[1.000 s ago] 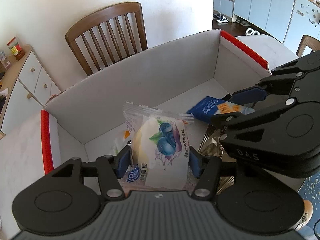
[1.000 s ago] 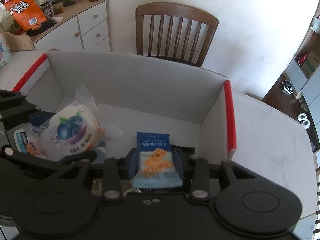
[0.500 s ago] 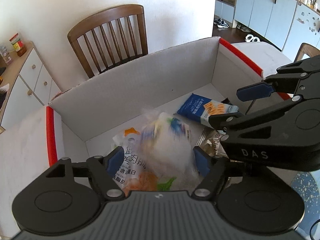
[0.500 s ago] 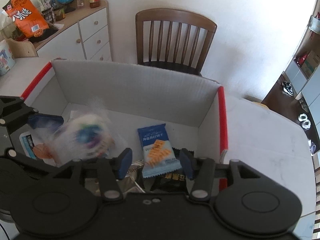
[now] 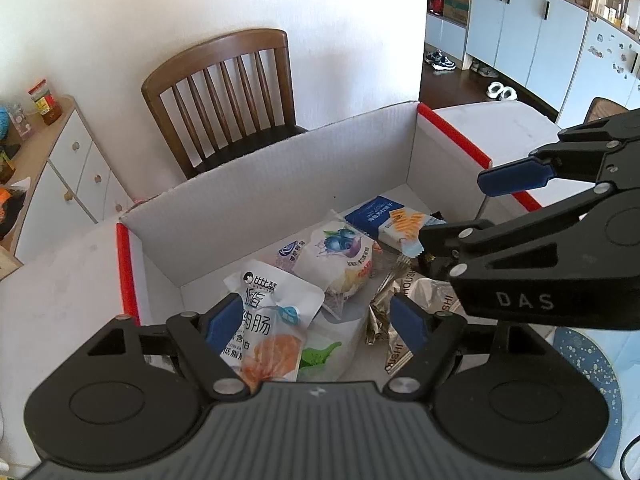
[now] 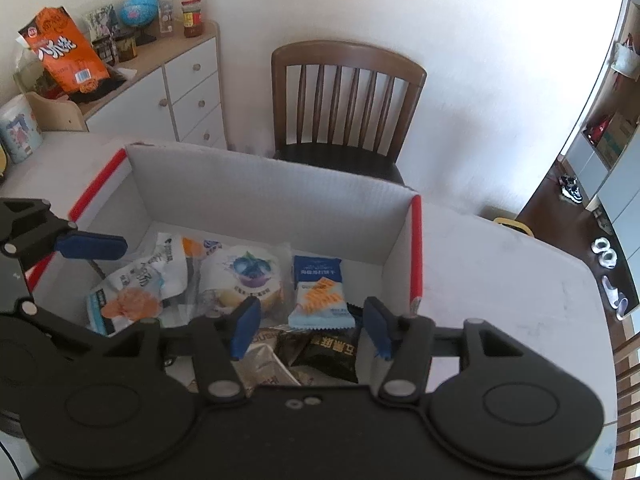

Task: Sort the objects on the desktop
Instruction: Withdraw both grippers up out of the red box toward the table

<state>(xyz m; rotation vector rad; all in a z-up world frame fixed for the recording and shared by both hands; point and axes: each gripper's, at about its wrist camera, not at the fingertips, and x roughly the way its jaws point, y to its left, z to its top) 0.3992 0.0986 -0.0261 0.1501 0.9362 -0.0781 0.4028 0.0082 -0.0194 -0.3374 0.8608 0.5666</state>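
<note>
A white cardboard box (image 5: pixel 280 184) with red-taped edges holds several snack packets. The blueberry bun packet (image 5: pixel 340 252) lies in its middle; it also shows in the right wrist view (image 6: pixel 252 272). The blue cracker packet (image 5: pixel 390 222) lies to its right, also in the right wrist view (image 6: pixel 320 292). My left gripper (image 5: pixel 320 316) is open and empty above the box's near side. My right gripper (image 6: pixel 308 324) is open and empty above the cracker packet and a black packet (image 6: pixel 332 350).
A white sausage pouch (image 5: pixel 264 332) and silver packets (image 5: pixel 404 308) lie in the box near the front. A wooden chair (image 6: pixel 344 100) stands behind the box. A white drawer cabinet (image 6: pixel 176 92) with clutter stands at the left. The box sits on a white table (image 6: pixel 500 280).
Both grippers have opened and let go: the blueberry bun and the cracker packet dropped into the box. Both grippers have risen and pulled back.
</note>
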